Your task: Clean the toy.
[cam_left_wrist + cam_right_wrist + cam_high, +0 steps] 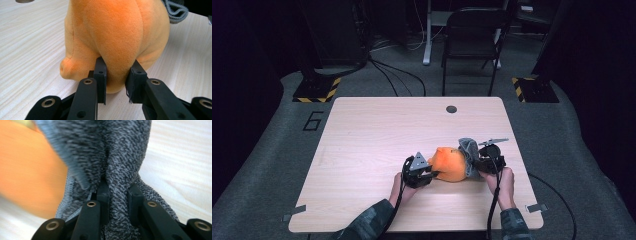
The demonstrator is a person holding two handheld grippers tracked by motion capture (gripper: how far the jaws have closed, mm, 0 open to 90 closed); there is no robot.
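Two grippers, and you've got both working on the wooden table [377, 130], near its front edge. Lying there is the orange plush toy [449, 163], with a grey knitted garment [469, 152] bunched against its right side. Your left gripper [117, 77] pinches a fold of the plush; your right gripper [118, 195] clamps the grey knit.

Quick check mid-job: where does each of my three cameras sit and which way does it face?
High view: above the person's side, looking forward and down on the table; forearms, left gripper and right gripper show.
Left gripper view: rides that gripper, looking along its jaws, pinched on the orange plush.
Right gripper view: rides that gripper, jaws clamped on the grey cloth.
Shared: plush and cloth appear in all three.
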